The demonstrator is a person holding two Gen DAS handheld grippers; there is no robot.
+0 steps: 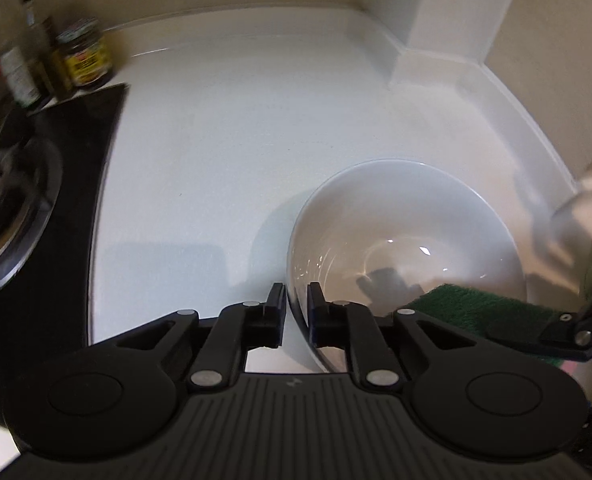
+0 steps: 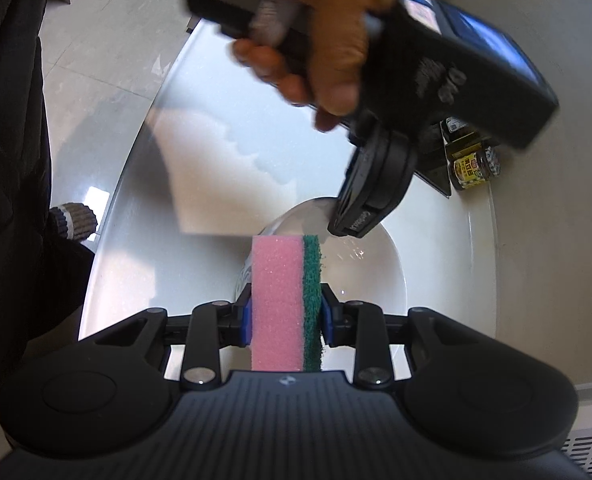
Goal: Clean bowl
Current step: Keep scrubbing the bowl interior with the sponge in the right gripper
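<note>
The white counter (image 1: 223, 152) fills most of my view, with a black stove (image 1: 39, 200) at its left edge and a few jars (image 1: 83, 56) behind it by the wall. The white bowl (image 1: 404, 232) sits on the counter, upright and bare inside. My left gripper (image 1: 296, 292) straddles its near rim: one finger outside the wall, one inside, slightly parted, with a sliver of space beside the rim, so they are not pinching it. My right gripper (image 2: 285, 312) is clamped on the sponge (image 2: 283, 296), pink foam on one side, green scrub pad on the other, held over the bowl's edge. From the right wrist view, my left hand (image 2: 328, 32) grips the other tool above the bowl.
</note>
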